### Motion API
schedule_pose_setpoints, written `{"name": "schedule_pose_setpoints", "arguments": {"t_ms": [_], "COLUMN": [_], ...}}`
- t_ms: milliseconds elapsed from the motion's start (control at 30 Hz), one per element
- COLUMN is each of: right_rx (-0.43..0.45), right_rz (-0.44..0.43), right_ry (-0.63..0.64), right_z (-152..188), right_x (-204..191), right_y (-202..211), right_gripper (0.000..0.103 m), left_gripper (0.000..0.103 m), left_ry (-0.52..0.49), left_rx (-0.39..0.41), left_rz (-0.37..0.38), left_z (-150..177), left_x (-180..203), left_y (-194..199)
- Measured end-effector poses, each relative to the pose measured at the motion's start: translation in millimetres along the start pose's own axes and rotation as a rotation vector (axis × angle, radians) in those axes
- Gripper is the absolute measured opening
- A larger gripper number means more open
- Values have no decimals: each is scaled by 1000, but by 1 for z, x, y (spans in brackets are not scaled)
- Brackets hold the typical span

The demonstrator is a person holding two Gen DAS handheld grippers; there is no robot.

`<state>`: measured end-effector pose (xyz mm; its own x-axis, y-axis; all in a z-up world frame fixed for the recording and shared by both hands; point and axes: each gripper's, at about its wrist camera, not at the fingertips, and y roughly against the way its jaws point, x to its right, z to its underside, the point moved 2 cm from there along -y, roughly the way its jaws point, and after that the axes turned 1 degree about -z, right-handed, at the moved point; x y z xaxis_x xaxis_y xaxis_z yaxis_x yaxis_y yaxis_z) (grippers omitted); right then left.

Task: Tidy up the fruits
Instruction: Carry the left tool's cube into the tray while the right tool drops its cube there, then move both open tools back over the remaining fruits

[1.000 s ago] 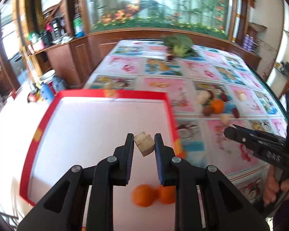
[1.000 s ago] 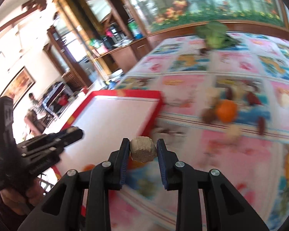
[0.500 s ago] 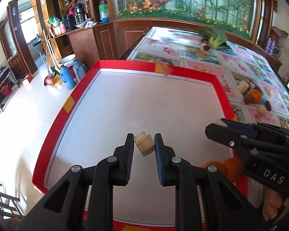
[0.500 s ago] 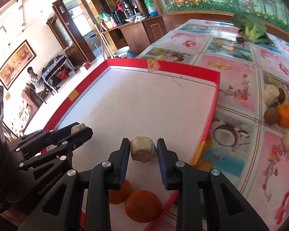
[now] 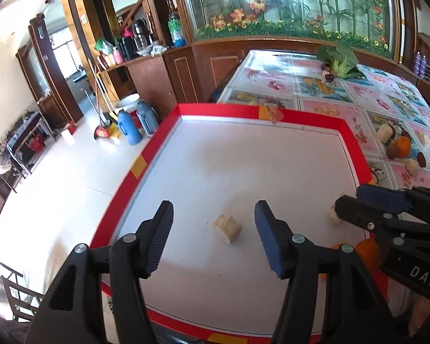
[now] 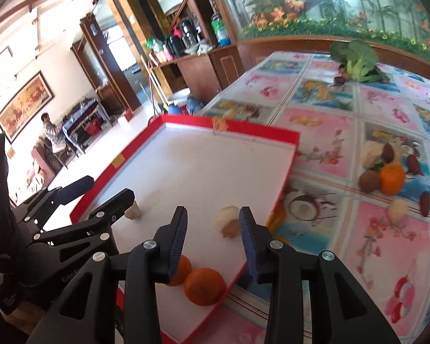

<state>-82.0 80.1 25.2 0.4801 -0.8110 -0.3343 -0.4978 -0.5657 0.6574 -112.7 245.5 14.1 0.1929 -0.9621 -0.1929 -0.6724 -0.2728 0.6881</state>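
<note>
A red-rimmed white tray (image 5: 157,149) (image 6: 283,136) lies on the table's left end. My left gripper (image 5: 213,236) is open above a tan cube-shaped piece (image 5: 227,228) that lies on the tray; the same piece shows in the right wrist view (image 6: 132,211). My right gripper (image 6: 212,236) is open, with a pale lumpy piece (image 6: 228,221) on the tray between its fingers; in the left wrist view this piece (image 5: 333,214) is partly hidden by the right gripper. Two oranges (image 6: 205,286) lie at the tray's near corner.
A pile of fruits with an orange (image 6: 392,178) (image 5: 402,145), a brown round fruit (image 6: 369,180) and pale pieces lies on the flowered tablecloth to the right. Green leafy vegetables (image 5: 339,57) (image 6: 357,60) sit at the table's far end. Beyond the tray's left edge is the floor.
Both grippers opened and let go of their pieces, which now lie on the tray. Both grippers came in over the tray from the right.
</note>
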Motion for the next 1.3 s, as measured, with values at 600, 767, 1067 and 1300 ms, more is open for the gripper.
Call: {"name": "schedule_pose_setpoints", "arguments": {"t_ms": [600,767,1067,1300], "right_rx": [142,170,210,229], "right_rz": [38,48,57,69], "right_ry": [-102,-123,-150,-173], "right_z": [0,1,4,5], "right_x": [47,58,75,94], "right_y": [68,82,100,113], "right_gripper": [39,40,40,41], "left_gripper": [82,85,86,87], "left_ry": [-70,-98,-143,-178], "left_rx": [126,145,177,184], "left_rz": [-18,-11,-1,21], "left_z": [-15,-16,-19,-23], "left_x": [34,48,69,89], "left_y": [54,66,82,88]}}
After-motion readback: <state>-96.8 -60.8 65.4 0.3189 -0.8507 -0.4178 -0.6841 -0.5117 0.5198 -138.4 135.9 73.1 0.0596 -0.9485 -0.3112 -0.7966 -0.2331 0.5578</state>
